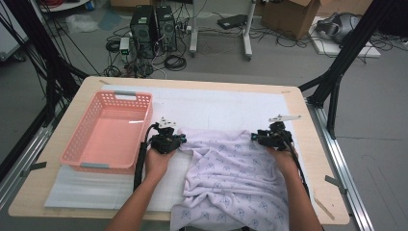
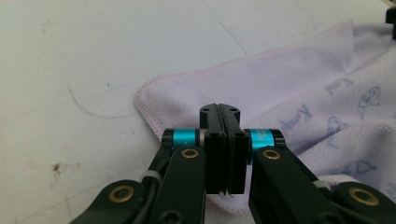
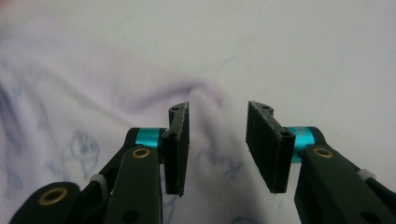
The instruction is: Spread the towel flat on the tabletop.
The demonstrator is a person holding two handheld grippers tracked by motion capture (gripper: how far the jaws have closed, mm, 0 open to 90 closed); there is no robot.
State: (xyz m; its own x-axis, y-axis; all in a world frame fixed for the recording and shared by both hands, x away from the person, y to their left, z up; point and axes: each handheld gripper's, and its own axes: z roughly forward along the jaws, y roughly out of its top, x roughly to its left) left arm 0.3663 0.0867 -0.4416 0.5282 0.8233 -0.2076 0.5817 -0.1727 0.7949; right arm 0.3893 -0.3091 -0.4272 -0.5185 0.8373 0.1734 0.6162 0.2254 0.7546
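- Plainly, the lilac towel (image 1: 235, 178) lay spread over the near half of the tabletop (image 1: 308, 144), just right of the pink basket (image 1: 108, 132), with its near end hanging off the tabletop's front edge.
- Its far hem ran across, side to side, and each far corner had a hand at it.
- On the basket's side, the left gripper (image 2: 219, 114) had its fingers (image 2: 212, 154) pressed together at the towel's far-left corner; cloth showed under and around the tips, so I judged the hem pinched, though the cloth between the pads was hidden.
- Farthest from the basket, the right gripper (image 3: 217, 140) stood with its fingers (image 3: 177, 144) parted, the towel's far-right corner (image 3: 205, 93) lying between and just ahead of them, untouched.
- So the right-hand grip looked to be the step left: that corner sat straight ahead of the open fingers, needing only a short push forward and a squeeze.
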